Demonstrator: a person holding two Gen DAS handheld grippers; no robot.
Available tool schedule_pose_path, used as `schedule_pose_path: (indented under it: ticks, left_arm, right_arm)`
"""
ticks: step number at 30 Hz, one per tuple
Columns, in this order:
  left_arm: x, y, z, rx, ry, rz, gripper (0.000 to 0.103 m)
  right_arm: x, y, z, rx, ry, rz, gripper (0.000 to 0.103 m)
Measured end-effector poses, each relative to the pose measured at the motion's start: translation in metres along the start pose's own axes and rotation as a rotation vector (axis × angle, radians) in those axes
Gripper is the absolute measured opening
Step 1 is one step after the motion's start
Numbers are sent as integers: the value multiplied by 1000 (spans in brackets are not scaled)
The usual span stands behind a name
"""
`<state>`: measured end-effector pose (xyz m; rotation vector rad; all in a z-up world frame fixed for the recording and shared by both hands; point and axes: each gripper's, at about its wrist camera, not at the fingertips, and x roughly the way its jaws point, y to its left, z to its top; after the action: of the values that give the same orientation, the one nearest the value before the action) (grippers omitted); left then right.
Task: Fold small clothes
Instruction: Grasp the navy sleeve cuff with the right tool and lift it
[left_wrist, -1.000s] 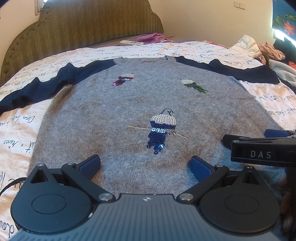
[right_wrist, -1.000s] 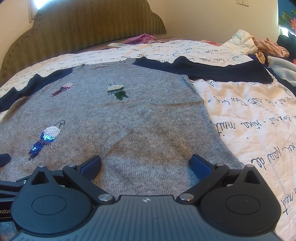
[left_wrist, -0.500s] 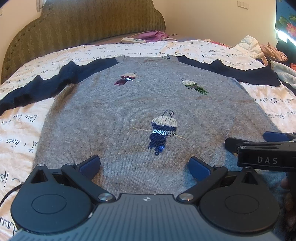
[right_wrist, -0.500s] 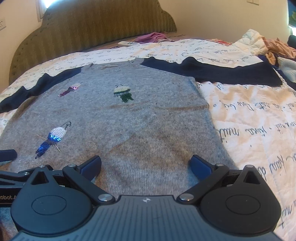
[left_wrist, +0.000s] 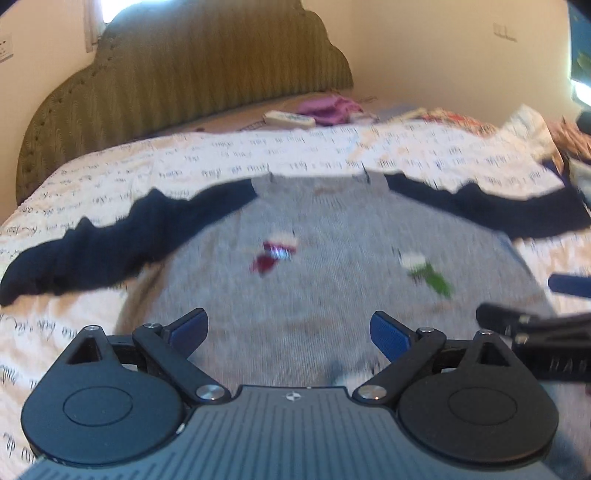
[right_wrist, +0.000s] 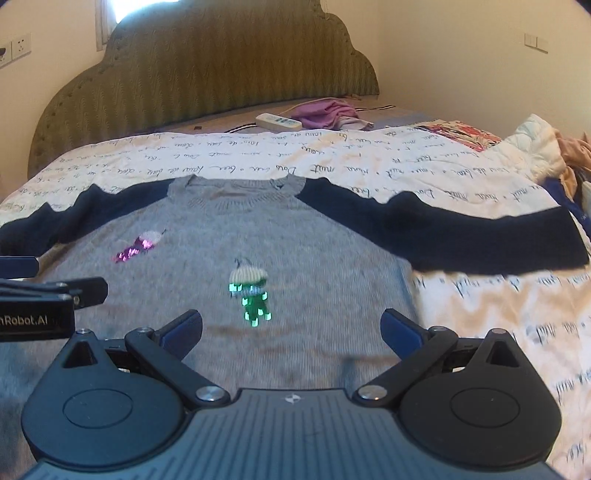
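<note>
A small grey sweater (left_wrist: 332, 295) (right_wrist: 314, 258) with navy sleeves lies flat and face up on the bed, neck towards the headboard. Sequin birds decorate it, a magenta one (left_wrist: 275, 254) and a green one (right_wrist: 251, 295). My left gripper (left_wrist: 288, 332) is open above the sweater's middle, with nothing between its fingers. My right gripper (right_wrist: 290, 330) is open over the sweater's right half, also empty. Each gripper shows at the edge of the other's view: the right gripper (left_wrist: 535, 325) and the left gripper (right_wrist: 48, 295). The left wrist view is motion-blurred.
A white bedspread (right_wrist: 480, 314) with script print covers the bed. A green headboard (right_wrist: 207, 70) stands behind. A remote (right_wrist: 279, 121) and a purple cloth (right_wrist: 325, 112) lie near it. A pile of other clothes (right_wrist: 565, 155) sits at the right edge.
Both grippers have moved forward over the sweater towards the neck and sleeves. The blue bird at the hem has dropped out of view. Both stay open.
</note>
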<state>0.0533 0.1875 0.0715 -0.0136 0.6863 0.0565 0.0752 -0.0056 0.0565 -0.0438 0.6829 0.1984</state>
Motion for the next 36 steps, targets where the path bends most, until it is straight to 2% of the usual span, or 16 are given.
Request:
schedule_pose_path:
  ticks: [5, 10, 16, 19, 21, 26, 28, 31, 34, 36]
  left_arm:
    - [24, 2, 22, -62, -6, 14, 99]
    - [46, 5, 24, -107, 10, 15, 99]
    - [73, 5, 6, -99, 17, 5, 100]
    - [87, 4, -3, -102, 47, 9, 100]
    - [91, 3, -7, -92, 40, 18, 103]
    - [93, 1, -11, -83, 29, 23, 103]
    - [94, -1, -11, -78, 34, 24, 103]
    - [96, -1, -10, -78, 38, 24, 103]
    - [96, -1, -11, -80, 37, 24, 103]
    - [96, -1, -11, -79, 37, 24, 103]
  right_arm:
    - [29, -10, 26, 54, 32, 39, 103]
    - [43, -28, 39, 61, 22, 33, 103]
    - [45, -102, 42, 153, -11, 38, 103]
    - [48, -162, 43, 258, -5, -26, 103]
    - [48, -206, 43, 342, -16, -72, 103]
    - [42, -313, 37, 609, -111, -151, 103]
    - [43, -350, 30, 745, -147, -143, 103]
    - [53, -391, 15, 932, -162, -73, 103]
    - [65, -409, 4, 1028, -161, -56, 102]
    - [70, -413, 1, 1038, -171, -50, 102]
